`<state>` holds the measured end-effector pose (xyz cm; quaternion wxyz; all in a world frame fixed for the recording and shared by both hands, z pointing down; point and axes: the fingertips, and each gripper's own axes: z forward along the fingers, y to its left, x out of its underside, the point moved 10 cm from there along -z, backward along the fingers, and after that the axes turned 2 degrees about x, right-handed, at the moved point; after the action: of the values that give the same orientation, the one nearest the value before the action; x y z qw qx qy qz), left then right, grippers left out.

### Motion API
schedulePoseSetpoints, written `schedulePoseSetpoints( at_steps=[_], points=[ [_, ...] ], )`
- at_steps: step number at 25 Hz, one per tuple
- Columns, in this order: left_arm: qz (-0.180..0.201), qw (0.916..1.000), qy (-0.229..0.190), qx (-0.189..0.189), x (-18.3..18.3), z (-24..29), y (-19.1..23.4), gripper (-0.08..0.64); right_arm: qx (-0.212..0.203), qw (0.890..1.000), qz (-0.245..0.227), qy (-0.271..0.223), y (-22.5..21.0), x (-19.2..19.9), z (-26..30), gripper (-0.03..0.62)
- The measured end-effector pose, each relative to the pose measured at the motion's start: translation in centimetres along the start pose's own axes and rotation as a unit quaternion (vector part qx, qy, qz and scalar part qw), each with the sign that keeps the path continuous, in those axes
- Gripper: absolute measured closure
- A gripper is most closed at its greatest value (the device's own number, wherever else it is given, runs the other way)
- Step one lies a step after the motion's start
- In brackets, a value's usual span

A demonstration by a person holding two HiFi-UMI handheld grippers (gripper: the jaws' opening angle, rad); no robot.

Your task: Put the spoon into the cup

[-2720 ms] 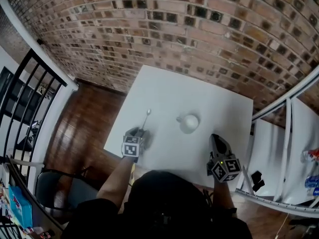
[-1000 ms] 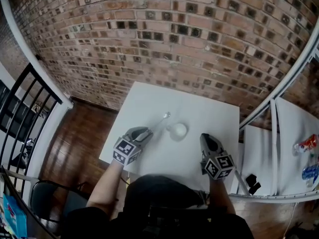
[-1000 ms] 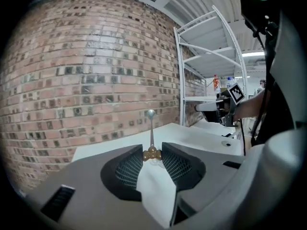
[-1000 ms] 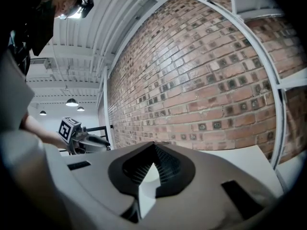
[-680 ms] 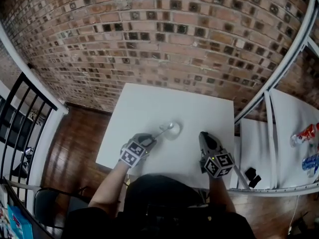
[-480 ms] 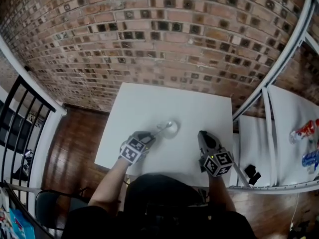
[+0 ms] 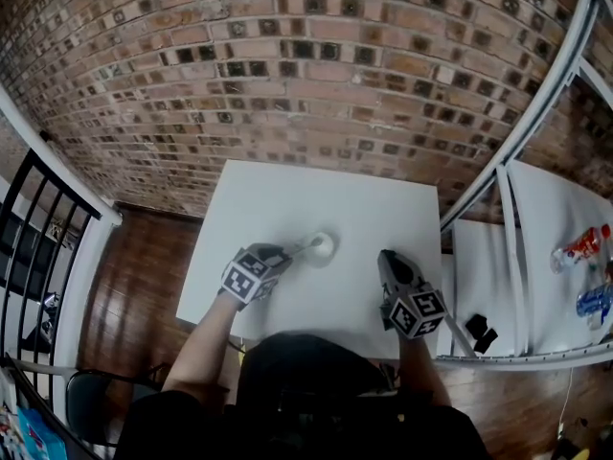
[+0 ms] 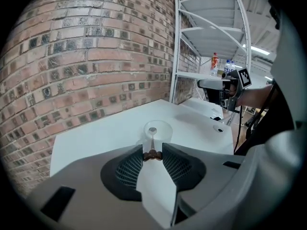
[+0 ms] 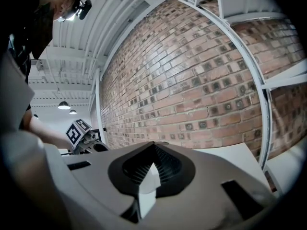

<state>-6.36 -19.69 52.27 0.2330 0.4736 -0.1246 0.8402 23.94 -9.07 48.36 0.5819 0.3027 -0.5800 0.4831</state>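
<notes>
Left gripper view: my left hand-held gripper (image 8: 153, 150) is pinching the thin metal spoon (image 8: 152, 139), aimed straight ahead, tip at the white round cup (image 8: 164, 127).

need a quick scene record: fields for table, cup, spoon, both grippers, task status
surface: white square table
cup: small white cup, upright on the table
spoon: slim metal spoon, bowl end inside the cup's rim
left gripper: shut on the spoon's handle
right gripper: shut, nothing between the jaws, apart from the cup, to its right in the head view
task status: spoon reaches into the cup, not yet released
</notes>
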Motion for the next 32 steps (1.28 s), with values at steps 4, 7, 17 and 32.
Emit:
schedulePoseSetpoints(
  at_steps=[4, 7, 17, 32],
  points=[
    [-0.002, 1.0000, -0.002, 0.007, -0.7, 1.1, 0.1, 0.433, 0.002, 1.000, -0.001, 0.000, -0.1, -0.1, -0.2, 0.588],
    [-0.004, 0.9999, 0.006, 0.015, -1.2, 2.4, 0.2, 0.433, 0.005, 1.000, -0.004, 0.001, -0.3, -0.3, -0.4, 0.588],
    [-0.007, 0.9997, -0.020, 0.015, -1.1, 4.8, -0.6, 0.431, 0.004, 1.000, -0.009, -0.005, 0.1, -0.9, -0.9, 0.588],
    [-0.014, 0.9864, -0.160, -0.034, -2.7, -2.2, -0.6, 0.399, -0.002, 1.000, -0.013, -0.010, 1.8, -0.5, -0.2, 0.588]
  ],
)
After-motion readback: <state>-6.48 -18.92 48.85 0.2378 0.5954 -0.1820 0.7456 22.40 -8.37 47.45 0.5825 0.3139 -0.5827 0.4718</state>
